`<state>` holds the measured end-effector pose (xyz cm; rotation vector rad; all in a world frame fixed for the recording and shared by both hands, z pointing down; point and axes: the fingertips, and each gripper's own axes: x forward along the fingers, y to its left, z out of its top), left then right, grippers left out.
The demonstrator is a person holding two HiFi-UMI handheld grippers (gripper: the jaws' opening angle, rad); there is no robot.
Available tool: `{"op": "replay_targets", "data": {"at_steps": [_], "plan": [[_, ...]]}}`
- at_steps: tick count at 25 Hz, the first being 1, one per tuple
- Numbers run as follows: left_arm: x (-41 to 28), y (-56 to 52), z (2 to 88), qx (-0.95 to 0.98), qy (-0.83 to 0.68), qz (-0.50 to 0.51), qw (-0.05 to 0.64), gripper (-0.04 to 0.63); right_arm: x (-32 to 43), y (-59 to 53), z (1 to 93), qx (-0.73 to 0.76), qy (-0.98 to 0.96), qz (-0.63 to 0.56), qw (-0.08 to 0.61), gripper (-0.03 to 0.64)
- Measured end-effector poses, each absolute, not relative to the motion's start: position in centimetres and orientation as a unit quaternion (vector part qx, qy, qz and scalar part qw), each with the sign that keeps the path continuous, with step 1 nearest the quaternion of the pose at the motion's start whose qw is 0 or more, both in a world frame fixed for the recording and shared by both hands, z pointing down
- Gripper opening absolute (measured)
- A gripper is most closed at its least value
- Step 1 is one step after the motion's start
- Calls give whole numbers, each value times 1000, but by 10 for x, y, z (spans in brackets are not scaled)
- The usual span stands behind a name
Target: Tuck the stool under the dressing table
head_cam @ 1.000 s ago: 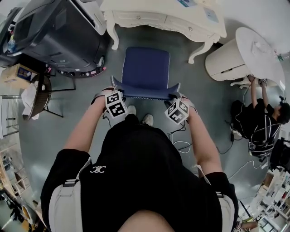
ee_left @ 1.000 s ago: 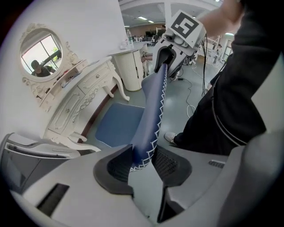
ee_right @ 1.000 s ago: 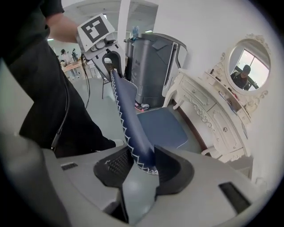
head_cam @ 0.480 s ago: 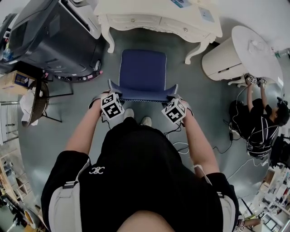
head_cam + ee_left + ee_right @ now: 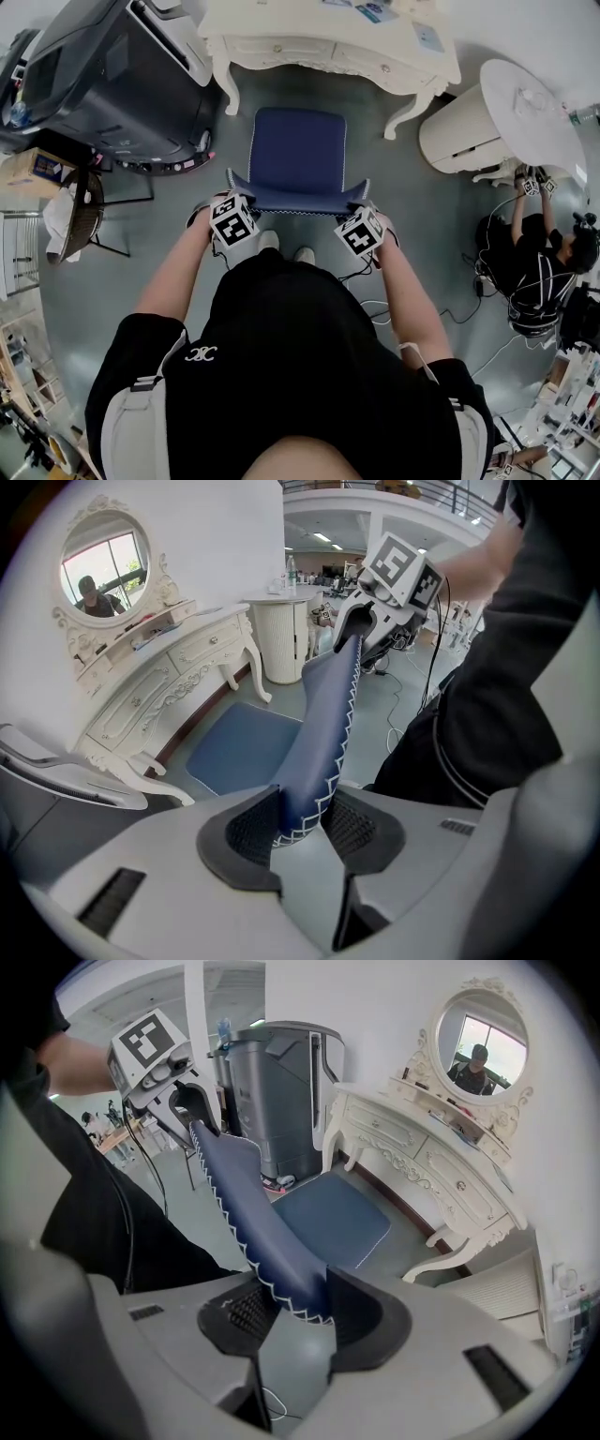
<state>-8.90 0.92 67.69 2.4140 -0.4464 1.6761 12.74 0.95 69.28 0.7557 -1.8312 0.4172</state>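
I'm clenching the left hand-held gripper (image 5: 302,829) and right hand-held gripper (image 5: 291,1321) on the stool (image 5: 298,150) backrest, aiming to push evenly, straight under the dressing table (image 5: 328,49).

In the head view the cream carved dressing table (image 5: 309,49) runs off the top edge, and the small items (image 5: 380,11) on its surface are too small to tell. The blue padded stool (image 5: 298,150) hides its own legs. The jaws of the left hand-held gripper (image 5: 228,199) and right hand-held gripper (image 5: 367,211) lie hidden beneath their housings.
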Motion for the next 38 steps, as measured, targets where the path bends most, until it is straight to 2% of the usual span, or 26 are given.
{"op": "replay_targets", "data": {"at_steps": [38], "plan": [[-70, -123, 671, 824, -160, 539, 76, 133, 146, -118, 692, 403, -718, 212, 527, 161]]}}
